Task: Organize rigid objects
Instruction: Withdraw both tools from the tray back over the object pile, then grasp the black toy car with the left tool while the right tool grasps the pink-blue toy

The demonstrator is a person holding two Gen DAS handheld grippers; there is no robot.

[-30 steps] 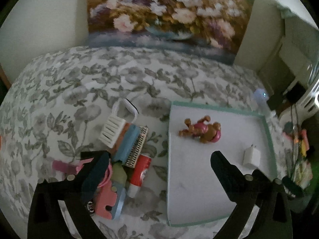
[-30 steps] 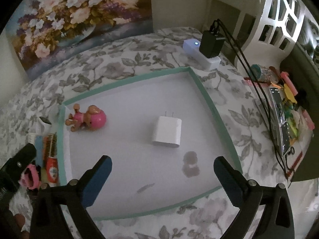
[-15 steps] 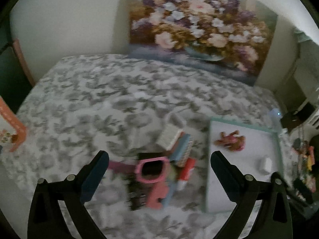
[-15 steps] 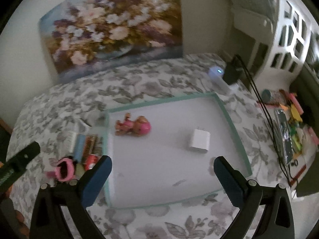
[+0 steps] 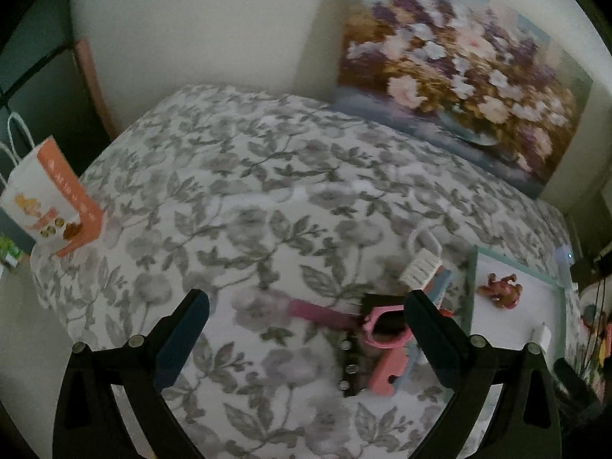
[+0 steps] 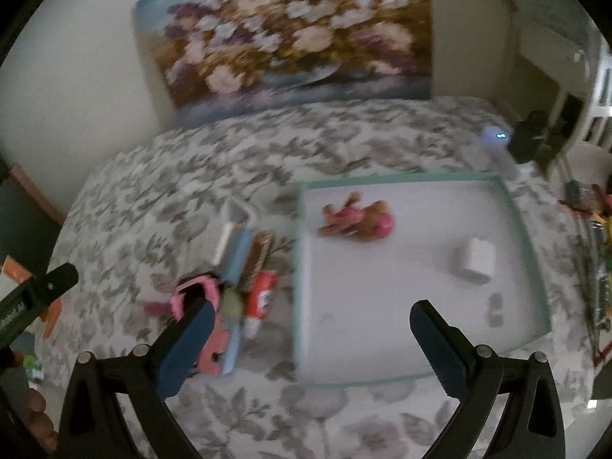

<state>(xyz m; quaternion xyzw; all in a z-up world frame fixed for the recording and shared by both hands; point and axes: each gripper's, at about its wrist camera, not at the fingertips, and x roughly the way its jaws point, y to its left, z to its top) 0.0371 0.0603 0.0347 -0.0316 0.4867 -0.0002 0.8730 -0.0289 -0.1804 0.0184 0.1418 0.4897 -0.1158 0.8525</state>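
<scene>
A white tray with a green rim [image 6: 526, 241] lies on the floral bed; it also shows at the right of the left wrist view [image 5: 471, 287]. In it lie a pink and brown toy dog [image 6: 359, 222] [image 5: 501, 290] and a white charger [image 6: 476, 260]. Left of the tray is a pile: a pink watch [image 5: 382, 325] [image 6: 195, 294], a white comb [image 5: 419, 267], a red tube [image 6: 262, 298], a pink and blue piece [image 5: 390, 371]. My left gripper [image 5: 306, 325] is open and empty above the bed. My right gripper [image 6: 310, 336] is open and empty above the tray's near left corner.
A flower painting [image 6: 290, 34] leans on the wall behind the bed. An orange and white paper bag [image 5: 49, 199] stands at the bed's left edge. A white plug block with a blue light [image 6: 497, 137] and a cluttered shelf [image 6: 589, 229] are at the right.
Both grippers have pulled back and up from the bed, so the tray and the pile look smaller. The left view has swung left, toward the bed's left edge. Both stay open.
</scene>
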